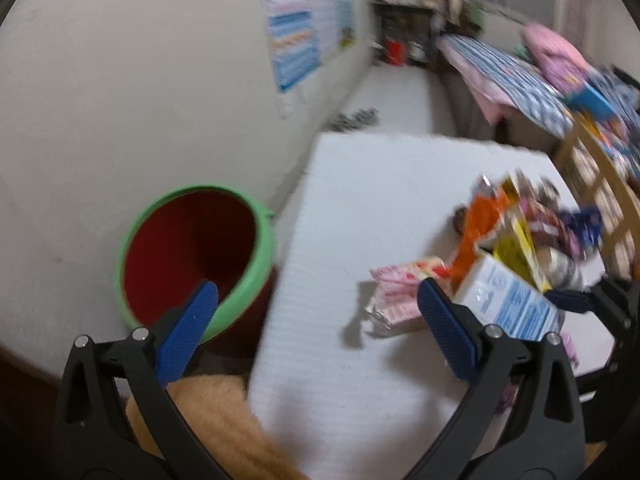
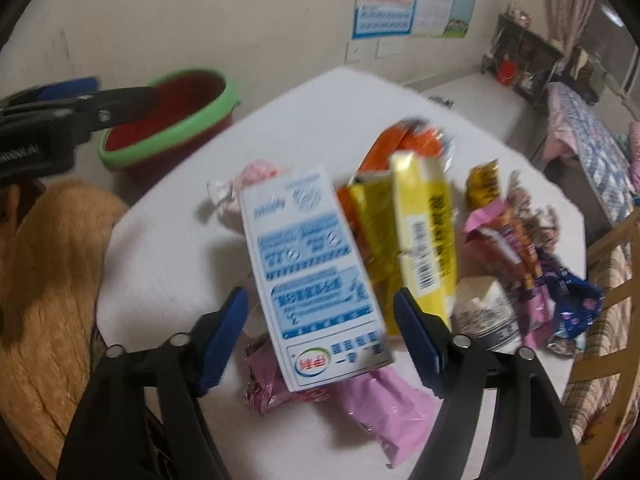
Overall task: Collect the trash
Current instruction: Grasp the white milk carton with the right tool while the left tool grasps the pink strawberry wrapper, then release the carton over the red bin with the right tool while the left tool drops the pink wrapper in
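A pile of trash lies on the white table (image 1: pixel 352 216): a white-and-blue carton (image 2: pixel 312 280), a yellow box (image 2: pixel 424 240), an orange wrapper (image 2: pixel 404 140), pink packets (image 2: pixel 384 408) and several other wrappers. A red bin with a green rim (image 1: pixel 192 256) stands on the floor left of the table; it also shows in the right wrist view (image 2: pixel 168 120). My left gripper (image 1: pixel 316 328) is open and empty, over the table's left edge beside the bin. My right gripper (image 2: pixel 320 336) is open, its blue pads (image 2: pixel 416 332) either side of the carton, not touching it.
An orange-tan cushion (image 2: pixel 48 280) sits at the near left of the table. A wooden chair (image 2: pixel 608 264) stands on the right. A bed with patterned bedding (image 1: pixel 512 80) and a poster (image 1: pixel 304 20) on the wall lie beyond.
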`<state>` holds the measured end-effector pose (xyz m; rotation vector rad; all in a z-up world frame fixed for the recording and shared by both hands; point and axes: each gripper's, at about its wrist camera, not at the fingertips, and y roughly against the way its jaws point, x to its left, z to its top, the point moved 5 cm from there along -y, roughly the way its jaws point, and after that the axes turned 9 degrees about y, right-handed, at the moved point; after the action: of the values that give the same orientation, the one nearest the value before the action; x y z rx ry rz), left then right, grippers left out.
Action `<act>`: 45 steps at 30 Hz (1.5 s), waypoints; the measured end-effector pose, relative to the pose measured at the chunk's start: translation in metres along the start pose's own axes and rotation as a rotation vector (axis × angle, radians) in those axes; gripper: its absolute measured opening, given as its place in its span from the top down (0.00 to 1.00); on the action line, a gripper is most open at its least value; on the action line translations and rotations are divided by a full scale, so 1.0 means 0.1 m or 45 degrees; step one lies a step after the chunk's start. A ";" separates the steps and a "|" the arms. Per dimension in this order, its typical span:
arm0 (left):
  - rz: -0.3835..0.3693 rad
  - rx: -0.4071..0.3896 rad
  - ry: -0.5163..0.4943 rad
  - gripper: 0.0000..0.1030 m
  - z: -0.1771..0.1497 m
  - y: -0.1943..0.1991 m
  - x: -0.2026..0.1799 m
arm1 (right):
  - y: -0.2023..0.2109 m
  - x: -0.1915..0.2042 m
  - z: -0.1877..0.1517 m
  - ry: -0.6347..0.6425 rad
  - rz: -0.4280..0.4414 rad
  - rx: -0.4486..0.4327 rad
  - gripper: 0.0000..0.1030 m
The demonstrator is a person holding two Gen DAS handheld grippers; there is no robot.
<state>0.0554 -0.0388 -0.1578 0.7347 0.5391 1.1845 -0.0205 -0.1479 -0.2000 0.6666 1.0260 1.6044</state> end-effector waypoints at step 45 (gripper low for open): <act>-0.176 0.257 0.315 0.23 -0.02 -0.43 0.33 | 0.73 -0.37 0.28 -0.415 0.315 -0.285 0.46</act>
<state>0.0907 -0.0150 -0.1919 0.7132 0.9121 1.1078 -0.0217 -0.1803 -0.1202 0.8911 0.5330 1.7200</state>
